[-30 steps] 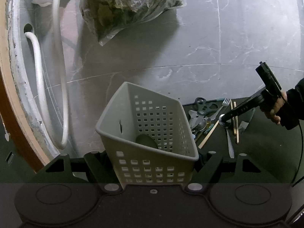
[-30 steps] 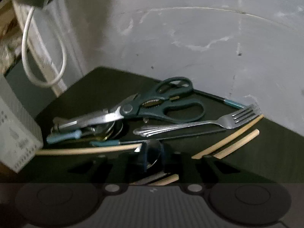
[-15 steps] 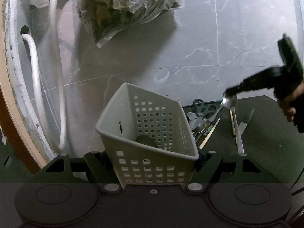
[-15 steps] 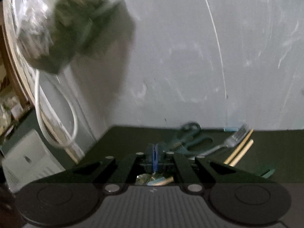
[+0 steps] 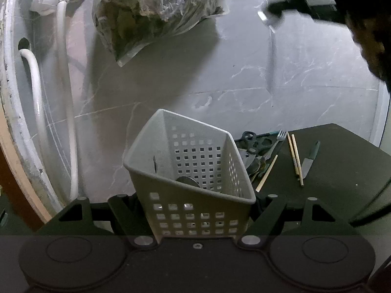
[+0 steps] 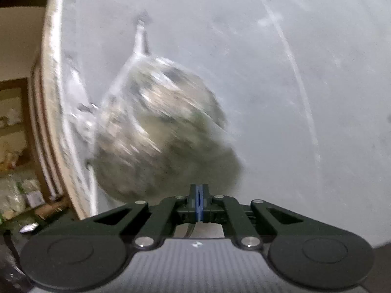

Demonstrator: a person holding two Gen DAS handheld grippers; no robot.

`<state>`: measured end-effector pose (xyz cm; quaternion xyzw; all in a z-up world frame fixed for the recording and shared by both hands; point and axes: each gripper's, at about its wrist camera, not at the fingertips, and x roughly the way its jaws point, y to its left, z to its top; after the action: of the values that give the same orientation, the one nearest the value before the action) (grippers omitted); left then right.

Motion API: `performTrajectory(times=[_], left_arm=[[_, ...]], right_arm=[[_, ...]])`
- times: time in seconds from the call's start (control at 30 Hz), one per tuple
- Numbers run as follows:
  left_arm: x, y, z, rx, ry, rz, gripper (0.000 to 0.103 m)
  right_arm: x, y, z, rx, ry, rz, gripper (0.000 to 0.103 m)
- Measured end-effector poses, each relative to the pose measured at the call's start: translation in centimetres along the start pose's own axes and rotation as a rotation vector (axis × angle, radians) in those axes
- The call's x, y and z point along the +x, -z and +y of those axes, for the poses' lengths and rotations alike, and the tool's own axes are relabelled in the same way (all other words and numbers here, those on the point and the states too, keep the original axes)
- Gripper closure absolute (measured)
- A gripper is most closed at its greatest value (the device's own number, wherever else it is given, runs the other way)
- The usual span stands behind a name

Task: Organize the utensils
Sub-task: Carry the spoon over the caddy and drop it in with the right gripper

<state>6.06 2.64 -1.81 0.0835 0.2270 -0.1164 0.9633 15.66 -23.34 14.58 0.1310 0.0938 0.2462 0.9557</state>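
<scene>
White perforated plastic, the utensil basket (image 5: pixel 193 171) sits clamped in the left hand-held gripper (image 5: pixel 195 210), tilted at the dark worktop's (image 5: pixel 342 171) left edge. Just beside it lie scissors (image 5: pixel 251 139), a fork (image 5: pixel 277 141), chopsticks (image 5: pixel 294 156) and a knife (image 5: pixel 309 158). The right hand-held gripper (image 6: pixel 199 205), raised high, has its pads together on a blurred metal spoon (image 5: pixel 267 19).

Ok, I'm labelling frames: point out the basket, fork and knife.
basket (image 5: pixel 193 157): left wrist view, perforated inner wall.
fork (image 5: pixel 281 135): left wrist view, tines.
knife (image 5: pixel 306 164): left wrist view, blade.
</scene>
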Motion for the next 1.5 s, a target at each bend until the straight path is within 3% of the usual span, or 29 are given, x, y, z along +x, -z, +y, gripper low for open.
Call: performTrajectory(times=[0.17,0.37,0.57,0.93,1.5], left_arm=[[0.1,0.2,0.2,-0.002,0.009,-0.018,0.026],[0.4,0.2,0.4,-0.012,0.012,-0.029,0.026],[0.8,0.1,0.6,-0.016,0.014,-0.035,0.026],[0.9,0.0,0.9,-0.017,0.019,-0.036,0.026],[1.0,0.1,1.0,-0.018,0.018,-0.043,0.026]], right_arm=[[2.0,-0.1,4.1,-0.081,-0.041,-0.045,0.102],[5.2,3.7,7.1,-0.142,-0.051,0.041,0.102],[6.6,7.6,6.2,-0.04,-0.035,0.173,0.102],[7.4,9.9,6.0,-0.033,-0.035,0.221,0.101],[5.8,12.2,8.4,-0.243,-0.052,0.274,0.099]])
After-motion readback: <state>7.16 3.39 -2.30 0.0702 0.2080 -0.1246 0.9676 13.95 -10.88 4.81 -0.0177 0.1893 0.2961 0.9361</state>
